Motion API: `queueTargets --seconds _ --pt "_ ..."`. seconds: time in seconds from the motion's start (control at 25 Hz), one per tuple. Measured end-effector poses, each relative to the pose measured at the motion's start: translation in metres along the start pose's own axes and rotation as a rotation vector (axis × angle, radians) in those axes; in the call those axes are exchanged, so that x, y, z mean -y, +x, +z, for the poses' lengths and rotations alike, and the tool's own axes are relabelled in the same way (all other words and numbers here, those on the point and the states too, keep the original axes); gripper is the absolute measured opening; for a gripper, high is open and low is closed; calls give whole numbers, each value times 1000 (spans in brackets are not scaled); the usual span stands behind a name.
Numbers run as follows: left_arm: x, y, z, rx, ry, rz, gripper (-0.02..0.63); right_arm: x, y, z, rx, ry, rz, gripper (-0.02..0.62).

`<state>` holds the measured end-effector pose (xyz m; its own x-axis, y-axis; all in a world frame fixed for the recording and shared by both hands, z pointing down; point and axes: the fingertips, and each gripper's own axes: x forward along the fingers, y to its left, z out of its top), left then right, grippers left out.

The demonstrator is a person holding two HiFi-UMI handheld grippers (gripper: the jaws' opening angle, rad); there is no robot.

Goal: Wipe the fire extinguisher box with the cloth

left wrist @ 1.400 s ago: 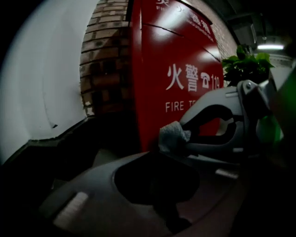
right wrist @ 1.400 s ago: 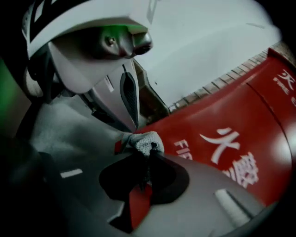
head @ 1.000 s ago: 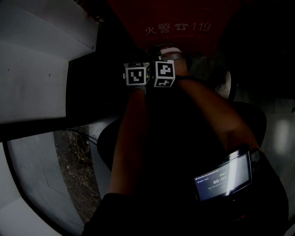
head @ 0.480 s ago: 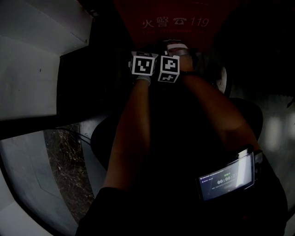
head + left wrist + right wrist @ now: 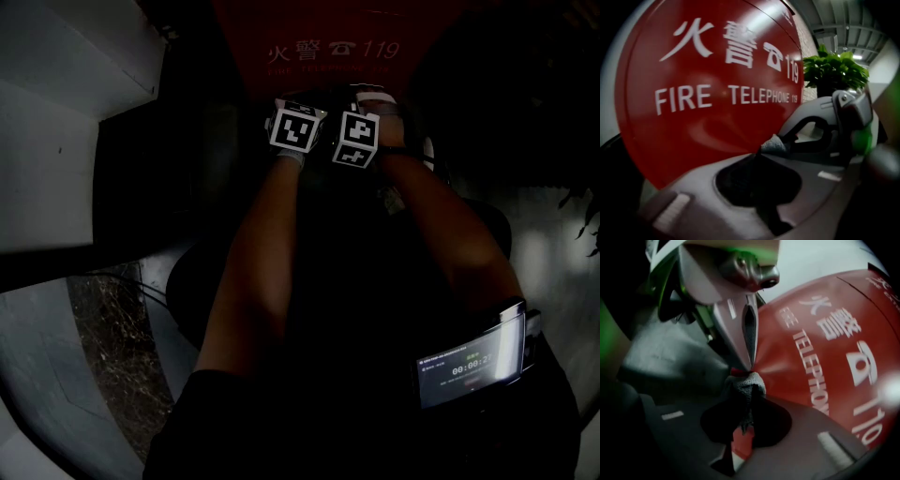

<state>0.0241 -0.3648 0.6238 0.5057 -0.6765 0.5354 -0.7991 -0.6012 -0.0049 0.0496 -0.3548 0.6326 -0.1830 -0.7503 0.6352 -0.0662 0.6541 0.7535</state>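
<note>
Grey cloth [image 5: 747, 384] at the red fire extinguisher box [image 5: 319, 23]

Head view: the left gripper [image 5: 298, 120] and right gripper [image 5: 361, 117] sit side by side just below the box's white "119" lettering. Left gripper view: its jaws are pressed together with nothing seen between them, tips close to the box's red front; a potted plant [image 5: 834, 70] stands past the box's right edge. Right gripper view: its jaws pinch the bunched cloth right by the box front, beside the lettering.

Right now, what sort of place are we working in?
Probably an indoor public lobby or corridor: a red fire extinguisher box marked FIRE TELEPHONE 119, a potted plant, and a speckled stone floor.
</note>
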Motion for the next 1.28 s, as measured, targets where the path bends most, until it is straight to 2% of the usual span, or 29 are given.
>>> queueTargets --seconds 0.16,0.4,0.68,0.84,0.92,1.04,1.2,1.28 --pt "20 9 7 2 66 -26 3 -1 -3 -33 -56 12 21 35" --pt "50 12 20 28 106 -89 3 2 -8 -72 -142 6 26 35" --pt "51 5 25 43 100 -90 3 -1 -13 -115 -249 49 41 35" --pt "48 -1 26 43 114 -77 3 1 -18 -124 -283 54 30 35" --pt "47 -6 26 50 107 -75 3 6 -24 -115 -259 69 22 35" --pt "44 -21 34 87 81 -74 3 22 -43 -86 -170 88 -24 35" --pt "43 -59 61 147 42 -73 3 56 -90 -54 -42 75 -100 35" --pt "35 -81 80 165 35 -48 3 77 -117 -43 15 58 -136 35"
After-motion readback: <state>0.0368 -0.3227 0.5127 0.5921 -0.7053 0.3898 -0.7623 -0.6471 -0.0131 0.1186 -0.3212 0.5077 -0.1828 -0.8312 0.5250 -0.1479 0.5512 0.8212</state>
